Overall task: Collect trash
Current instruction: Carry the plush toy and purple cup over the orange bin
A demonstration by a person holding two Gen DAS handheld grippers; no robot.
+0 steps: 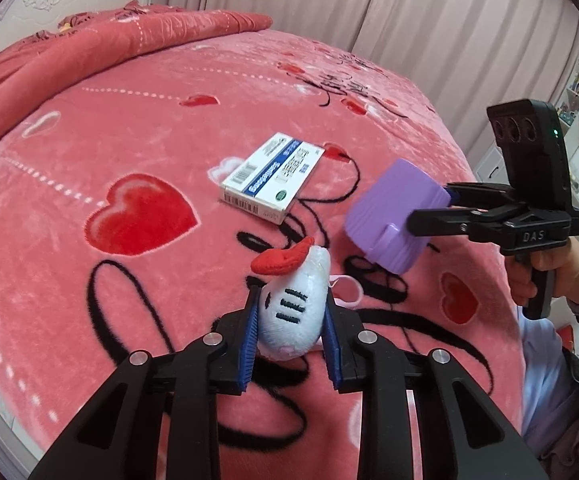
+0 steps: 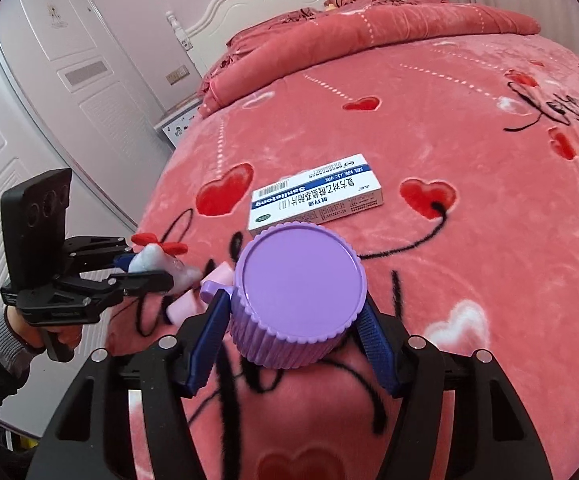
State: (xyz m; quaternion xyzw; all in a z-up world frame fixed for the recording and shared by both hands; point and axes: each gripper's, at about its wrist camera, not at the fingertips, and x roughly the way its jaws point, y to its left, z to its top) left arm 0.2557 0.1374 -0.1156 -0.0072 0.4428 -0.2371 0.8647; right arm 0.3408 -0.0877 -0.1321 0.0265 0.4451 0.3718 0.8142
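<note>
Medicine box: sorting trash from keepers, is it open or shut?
Shut: the medicine box lies flat on the blanket, no flap lifted. Contents: cannot tell.

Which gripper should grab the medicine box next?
Neither yet: the left gripper holds the plush toy, the right gripper the purple cup. Right is probably closer to the medicine box.

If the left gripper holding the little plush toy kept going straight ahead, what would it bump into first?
Probably the medicine box lying on the pink blanket. The left gripper, shut on the plush toy, points roughly at it. The purple cup sits off to the right, though depth is hard to judge.
</note>
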